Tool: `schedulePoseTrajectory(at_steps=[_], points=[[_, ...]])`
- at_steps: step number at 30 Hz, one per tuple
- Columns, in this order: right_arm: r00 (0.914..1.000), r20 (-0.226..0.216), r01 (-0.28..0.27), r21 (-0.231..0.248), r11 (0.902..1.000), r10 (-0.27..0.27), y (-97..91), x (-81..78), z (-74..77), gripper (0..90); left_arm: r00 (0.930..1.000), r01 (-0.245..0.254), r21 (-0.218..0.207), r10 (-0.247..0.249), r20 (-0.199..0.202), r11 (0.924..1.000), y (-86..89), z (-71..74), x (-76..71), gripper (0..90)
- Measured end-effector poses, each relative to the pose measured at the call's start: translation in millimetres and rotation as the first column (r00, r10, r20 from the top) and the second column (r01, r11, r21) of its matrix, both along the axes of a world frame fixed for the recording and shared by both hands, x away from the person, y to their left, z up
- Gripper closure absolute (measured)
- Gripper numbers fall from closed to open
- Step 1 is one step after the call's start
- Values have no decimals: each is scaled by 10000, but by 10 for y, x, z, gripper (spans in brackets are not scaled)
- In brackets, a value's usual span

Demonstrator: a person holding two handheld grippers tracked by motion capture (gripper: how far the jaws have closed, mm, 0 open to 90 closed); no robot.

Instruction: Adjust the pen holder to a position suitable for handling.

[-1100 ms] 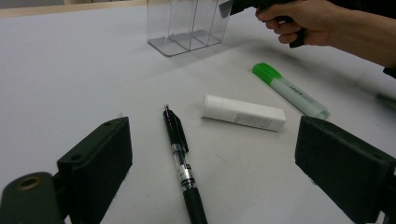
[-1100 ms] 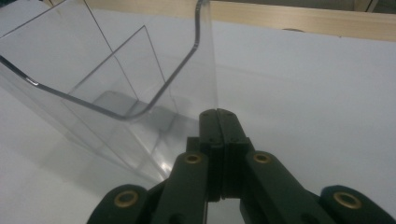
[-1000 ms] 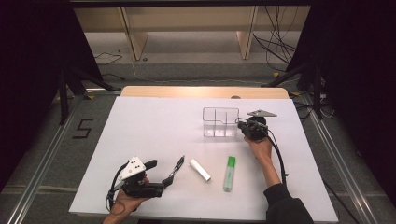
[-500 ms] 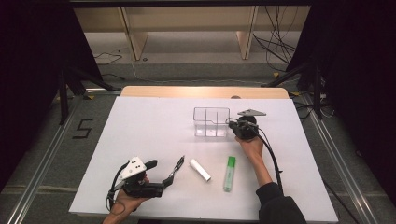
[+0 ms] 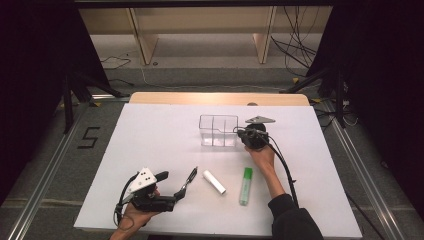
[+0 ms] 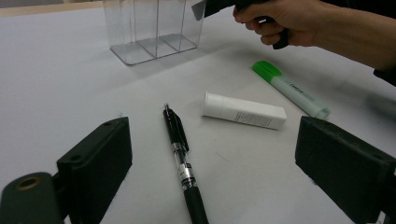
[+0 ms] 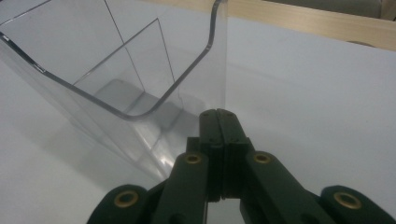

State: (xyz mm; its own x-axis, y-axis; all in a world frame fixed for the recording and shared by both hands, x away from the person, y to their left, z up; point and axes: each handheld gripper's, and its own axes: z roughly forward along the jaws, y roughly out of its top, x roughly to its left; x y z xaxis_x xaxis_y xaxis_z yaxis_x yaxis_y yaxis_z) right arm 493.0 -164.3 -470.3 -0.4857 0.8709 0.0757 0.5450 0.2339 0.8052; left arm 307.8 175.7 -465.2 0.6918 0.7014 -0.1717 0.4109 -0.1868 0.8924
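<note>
Clear organizer [image 5: 218, 130], a see-through box with divided compartments, stands upright on the white table [image 5: 150, 135] toward its far middle, and the right tool [image 5: 239, 134] sits against its right side wall with its two black jaws fully closed on each other. From the right gripper view the closed tips press at the lower edge of the box's wall [image 7: 140, 93] and grip nothing, so the tool looks to be pushing rather than holding the organizer. That is where the risk lies, as I judge it: a push placed low and off-centre on a light plastic box could make it swivel instead of sliding straight, and the tips could slip off the smooth corner and skid past it. A push placed higher could tip it over. The left tool [image 5: 181, 191] rests near the front left edge of the table, its jaws spread wide and empty, with a black pen [image 6: 180, 151] lying on the table between them but not touched by either pad. If that tool closes from this angle, the pen may roll or pivot away, since it lies lengthwise along the gap rather than across it. A white tube [image 6: 243, 111] and a green highlighter [image 6: 292, 89] lie just beside the pen, apart from each other; a careless sweep of either hand could knock them out of place or roll them toward the table's edge.
</note>
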Motion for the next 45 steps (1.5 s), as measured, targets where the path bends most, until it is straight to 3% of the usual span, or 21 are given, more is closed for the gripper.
schedulePoseTrajectory(at_steps=[26, 33, 38, 39, 45], points=[[9997, 12, -260, -520, 9983, 261, 285, 63, 31, 885, 10000, -35, 70, 35, -4, 10000, -1, -1, -2, 107], [9999, 91, -103, -499, 9987, 108, 184, 41, 79, 802, 10000, -40, 104, 40, -20, 9999, 0, -3, -1, 107], [9995, 317, 66, -229, 9997, -59, 50, -15, 157, 730, 9999, -62, 162, 63, -84, 9998, 2, -5, 5, 106], [9991, 404, 117, -49, 9999, -115, -15, -71, 207, 664, 9999, -102, 163, 104, -137, 9998, 1, -8, 7, 105], [9981, 610, -42, 138, 9999, 33, -134, -259, 327, 525, 9996, -140, 210, 145, -234, 9997, 0, -15, 16, 105]])
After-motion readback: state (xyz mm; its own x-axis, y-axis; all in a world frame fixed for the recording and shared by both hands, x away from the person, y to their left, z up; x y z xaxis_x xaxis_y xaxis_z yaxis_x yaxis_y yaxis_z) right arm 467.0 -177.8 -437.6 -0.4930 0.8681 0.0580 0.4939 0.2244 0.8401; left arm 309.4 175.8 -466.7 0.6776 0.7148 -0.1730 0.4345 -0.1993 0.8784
